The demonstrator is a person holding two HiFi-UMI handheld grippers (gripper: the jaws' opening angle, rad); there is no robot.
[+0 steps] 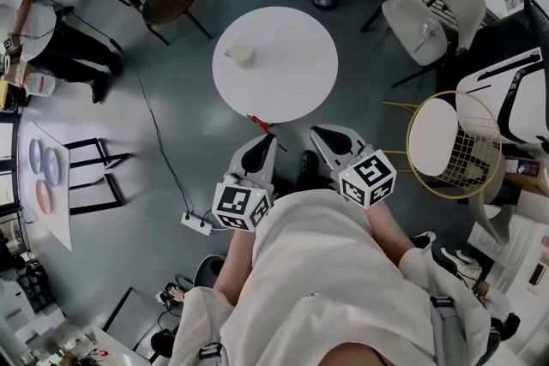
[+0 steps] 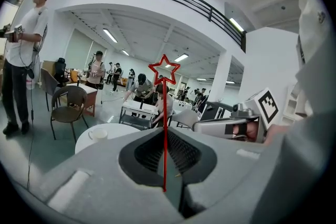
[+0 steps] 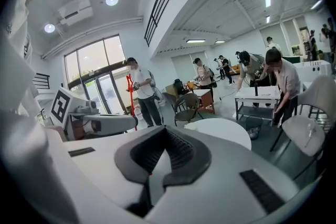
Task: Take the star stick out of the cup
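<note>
Tabletop, round and white, carries a small white cup. Near the table's edge, the left gripper pinches a thin red stick topped by an outline star. The stick is clear of the cup and upright, star uppermost. The right gripper has its jaws pressed together, empty.

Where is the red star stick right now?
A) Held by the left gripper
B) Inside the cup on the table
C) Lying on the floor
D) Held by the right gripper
A: in the left gripper view the star stick stands upright, pinched between the closed jaws of the left gripper, and in the head view the cup on the round table has no stick in it.
</note>
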